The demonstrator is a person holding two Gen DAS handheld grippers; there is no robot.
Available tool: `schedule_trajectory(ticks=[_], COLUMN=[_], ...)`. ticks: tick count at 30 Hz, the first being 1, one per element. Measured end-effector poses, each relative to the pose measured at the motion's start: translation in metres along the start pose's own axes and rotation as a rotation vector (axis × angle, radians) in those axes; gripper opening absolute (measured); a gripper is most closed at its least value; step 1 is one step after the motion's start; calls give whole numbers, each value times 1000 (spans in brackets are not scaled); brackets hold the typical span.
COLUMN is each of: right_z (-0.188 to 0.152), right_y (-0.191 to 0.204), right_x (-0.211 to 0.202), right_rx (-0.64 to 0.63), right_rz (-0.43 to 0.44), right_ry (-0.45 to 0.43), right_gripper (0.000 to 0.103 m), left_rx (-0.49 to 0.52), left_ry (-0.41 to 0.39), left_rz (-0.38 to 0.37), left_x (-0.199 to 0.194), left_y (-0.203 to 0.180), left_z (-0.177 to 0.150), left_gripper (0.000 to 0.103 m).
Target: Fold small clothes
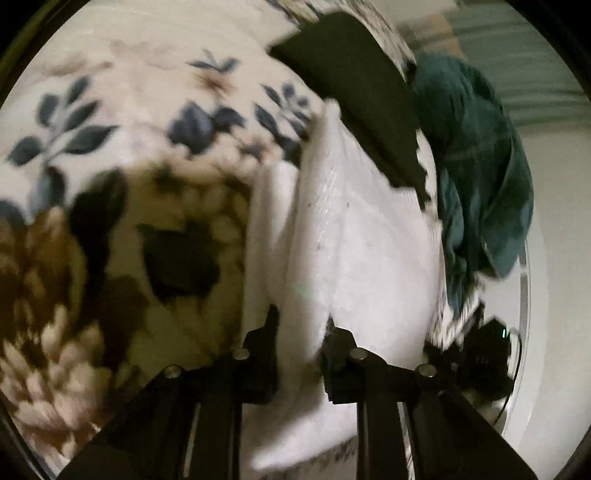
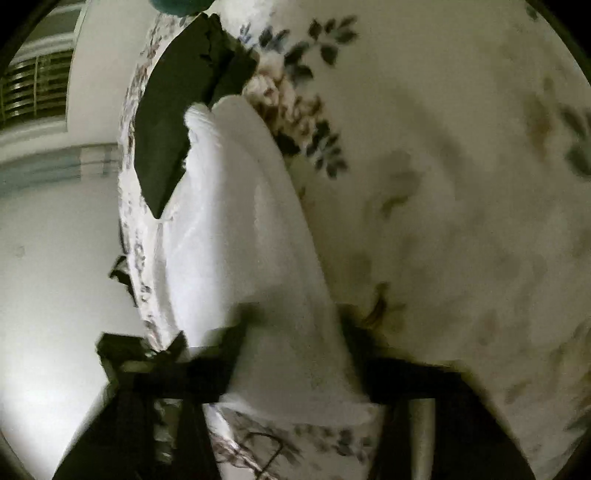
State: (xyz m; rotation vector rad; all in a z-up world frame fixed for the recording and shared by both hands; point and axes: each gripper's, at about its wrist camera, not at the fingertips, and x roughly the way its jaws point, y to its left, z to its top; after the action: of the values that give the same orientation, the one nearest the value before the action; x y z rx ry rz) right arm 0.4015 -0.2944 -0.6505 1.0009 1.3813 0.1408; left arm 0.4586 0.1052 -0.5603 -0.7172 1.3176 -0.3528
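Two grippers, left gripper (image 1: 301, 325) and right gripper (image 2: 291, 325), each had fingers clamped on the white garment (image 1: 354, 236) over the floral bedspread (image 1: 110, 110); black cloth (image 1: 354, 85) lay far.

Motion blur smears the black right gripper (image 2: 295, 354) so its jaw gap is unreadable, the dark teal crumpled garment (image 2: 181, 4) is cut off at twelve o'clock, and the white folded cloth (image 1: 354, 240) hides the left gripper's (image 1: 301, 325) fingertips.

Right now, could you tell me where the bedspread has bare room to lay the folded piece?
Free: the floral bedspread beside the white garment, away from the bed edge. Crowded: the edge strip, where the dark cloth and the teal garment lie.
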Motion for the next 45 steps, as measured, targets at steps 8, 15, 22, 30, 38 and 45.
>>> schedule_trajectory(ticks=[8,15,22,30,38,45], right_z=[8,44,42,31,26,63], right_y=[26,4,5,25,55,128], right_x=[-11,-4,71,88,37,-31], right_rx=[-157,-92,-182,-173,-207,-291], right_rz=[-190,72,173,167,150,196], right_ry=[-32,73,349,324,223,138], right_gripper=[4,93,94,61,46,46], left_rx=[-11,-55,-15,104,167,201], left_ry=[32,77,139,133,38,-27], left_rz=[3,-99,-152,-111,-144,-221], left_x=[6,21,46,47,5,-36], left_y=[6,18,15,-17,-64,-127], left_z=[18,39,44,34,34,94], left_gripper=[21,80,102,28,25,25])
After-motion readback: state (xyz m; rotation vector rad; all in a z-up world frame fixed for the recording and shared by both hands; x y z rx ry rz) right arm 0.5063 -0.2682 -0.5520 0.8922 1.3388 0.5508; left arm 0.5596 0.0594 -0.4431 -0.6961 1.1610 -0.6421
